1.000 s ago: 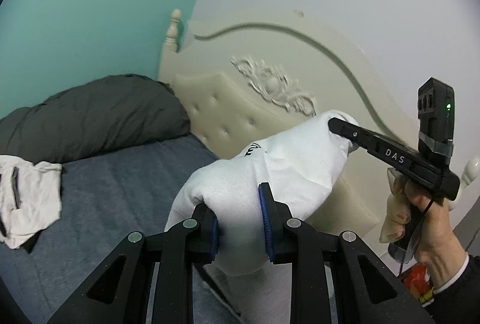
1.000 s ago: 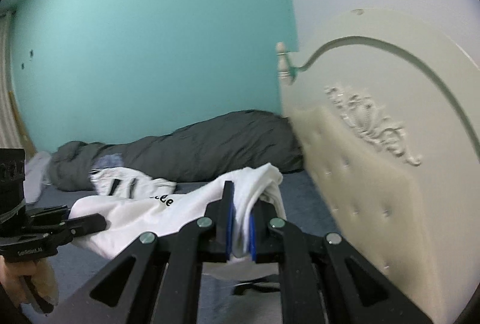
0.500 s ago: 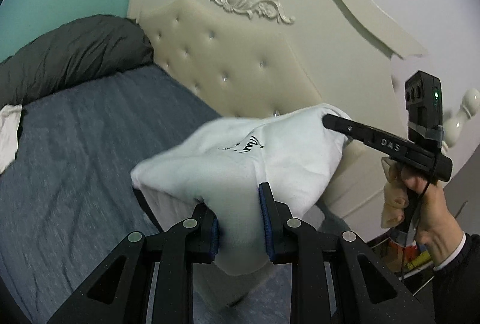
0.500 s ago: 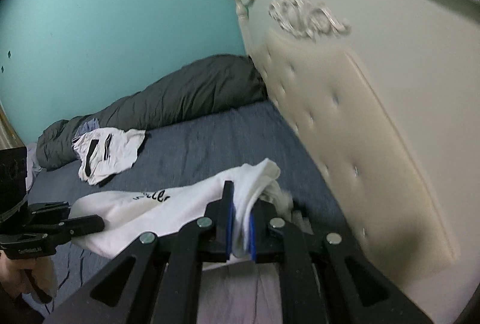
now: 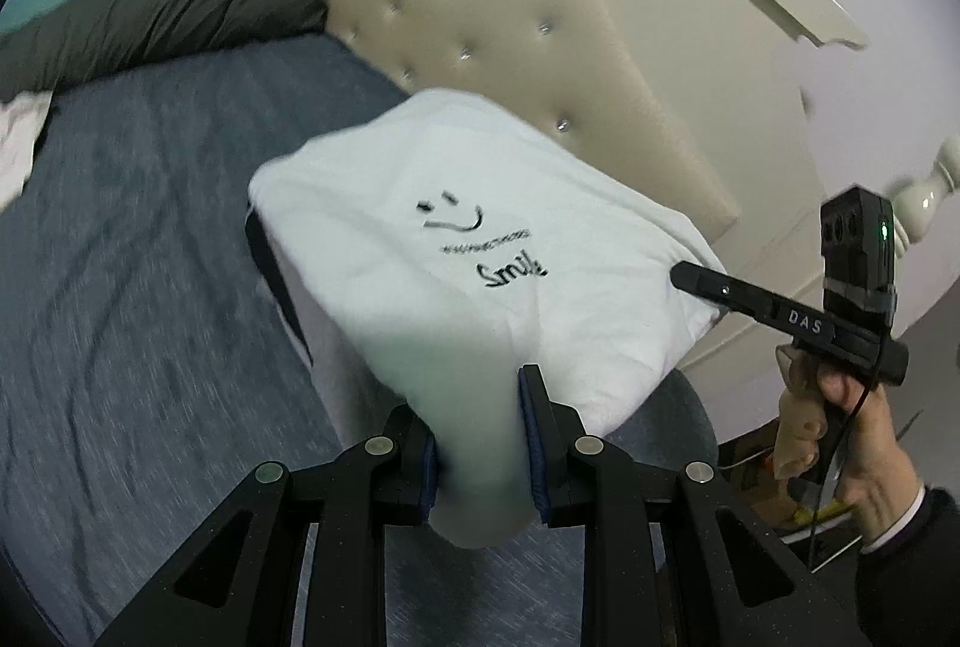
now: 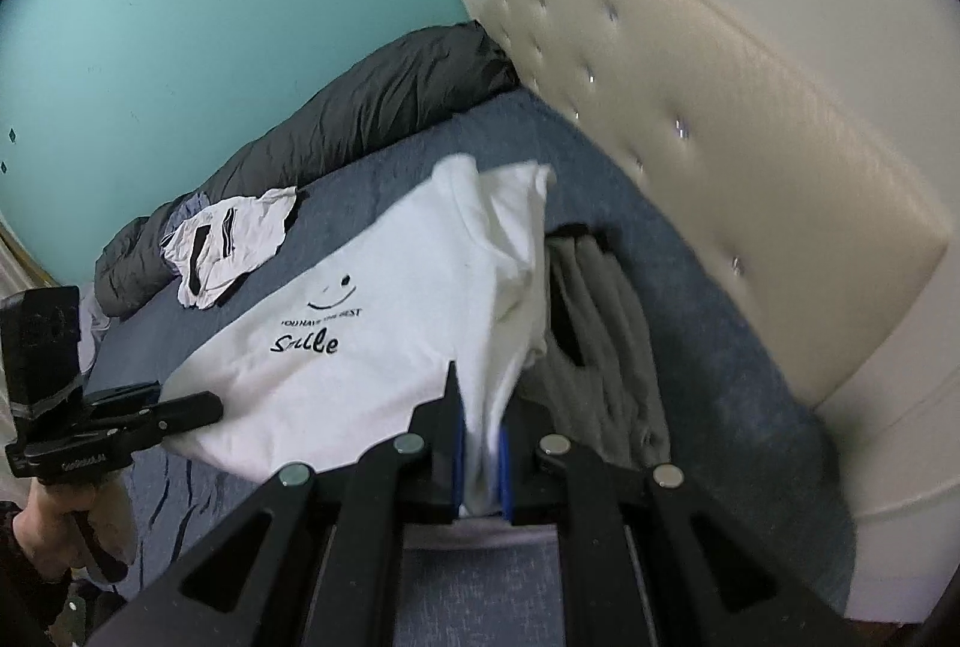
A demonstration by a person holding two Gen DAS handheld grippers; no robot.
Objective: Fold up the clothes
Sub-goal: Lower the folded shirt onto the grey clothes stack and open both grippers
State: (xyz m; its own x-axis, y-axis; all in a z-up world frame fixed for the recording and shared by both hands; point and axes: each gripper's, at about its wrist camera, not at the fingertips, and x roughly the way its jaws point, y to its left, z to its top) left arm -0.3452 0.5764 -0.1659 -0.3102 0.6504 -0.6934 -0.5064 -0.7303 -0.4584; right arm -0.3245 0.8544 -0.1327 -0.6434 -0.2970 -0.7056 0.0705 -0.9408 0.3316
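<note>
White T-shirt [image 6: 384, 323], printed "Smile", smiley face above

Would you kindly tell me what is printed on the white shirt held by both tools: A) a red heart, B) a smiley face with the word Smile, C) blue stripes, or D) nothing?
B: the shirt bears a black smiley face above the word Smile.
</note>
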